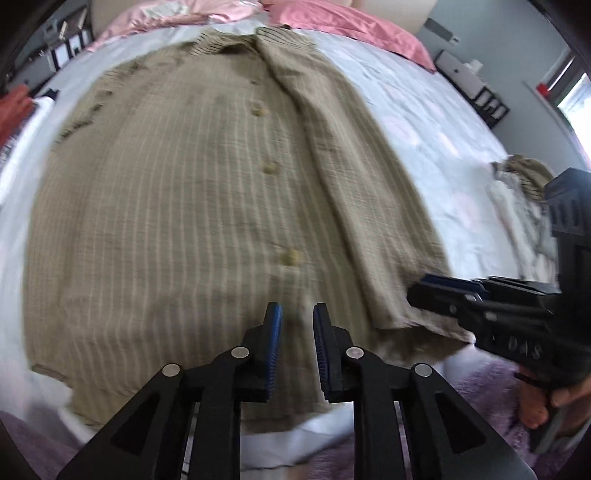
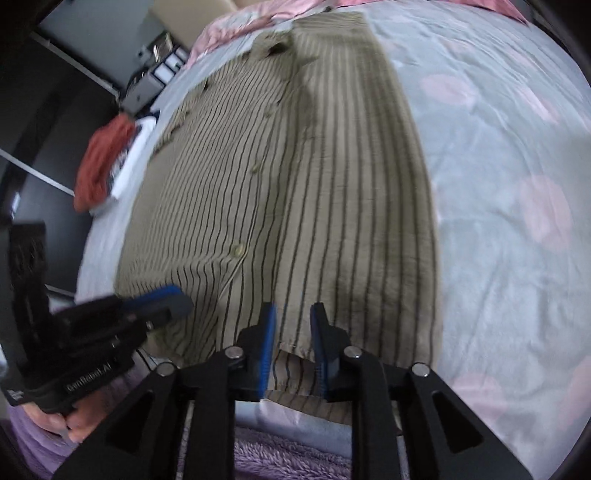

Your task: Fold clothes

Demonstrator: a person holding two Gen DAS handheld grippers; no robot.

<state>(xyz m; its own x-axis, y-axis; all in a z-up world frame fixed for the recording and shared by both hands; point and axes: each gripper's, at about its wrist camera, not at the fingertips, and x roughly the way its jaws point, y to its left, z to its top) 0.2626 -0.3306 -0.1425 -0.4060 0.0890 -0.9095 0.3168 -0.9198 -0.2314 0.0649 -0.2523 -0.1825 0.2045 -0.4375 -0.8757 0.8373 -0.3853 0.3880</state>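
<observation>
Pale grey-blue bed sheet (image 1: 424, 122) with faint pink blotches fills both views, largest thing in frame. Olive striped shirt (image 1: 192, 206) lies flat on it, buttoned front up, collar at the far end, hem at the near edge; its right side is folded in over the body. Pink pillows (image 1: 354, 26) sit far beyond the collar. Purple fuzzy blanket (image 2: 288, 458) runs along the near edge. Left view alone shows a small crumpled cloth pile (image 1: 524, 188) on the sheet to the right. Right view alone shows a red garment (image 2: 99, 162) off the far-left side. Left gripper (image 1: 297, 314) is over the hem near the button line, jaws apart with nothing between. Right gripper (image 2: 293, 314) is at the hem of the folded panel, jaws apart too, cloth beneath them, not clamped.
</observation>
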